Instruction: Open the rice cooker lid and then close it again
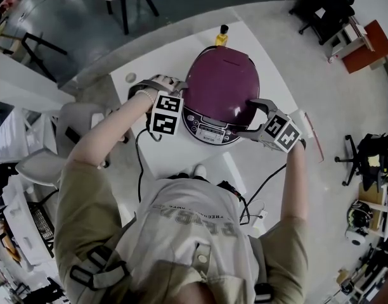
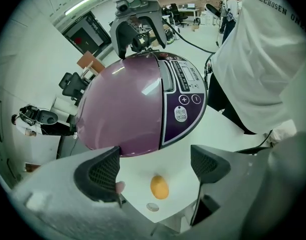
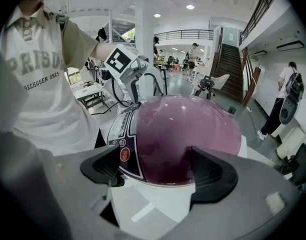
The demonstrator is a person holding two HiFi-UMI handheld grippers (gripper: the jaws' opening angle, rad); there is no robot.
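Left gripper view up first, looking along the left gripper [image 2: 155,168]: spread wide, clamping nothing. Just past the fingertips, low in the gap, spotting a small orange oval object [image 2: 159,187] on the white table [image 2: 218,134], with a flat grey disc [image 2: 152,207] right beside it. Beyond the gap, filling the middle, finding the purple rice cooker [image 2: 123,109], lid down and shut, control panel [image 2: 185,96] off toward the right-hand jaw. Close by the left-hand jaw, seeing the cooker's lower rim; cannot tell contact from here. Farther out, across the cooker, catching the right gripper [image 2: 138,36] pointing back this way.

Over to the right gripper view: parted wide too on the right gripper [image 3: 158,169], gripping nothing. Straight ahead of the gap, meeting the glossy lid of the cooker [image 3: 185,134], closed, panel [image 3: 120,134] toward the left-hand jaw, bare table [image 3: 158,204] underneath. Past the cooker, picking out the left gripper [image 3: 149,86] and, left of that, a white printed T-shirt [image 3: 38,84].

Up to the head view: flanking the cooker [image 1: 220,84] from either side with the left gripper [image 1: 161,83] and the right gripper [image 1: 252,118], both near its body. Beyond the cooker, away from both grippers, noting a yellow bottle [image 1: 221,35] with a dark cap at the table's far edge.
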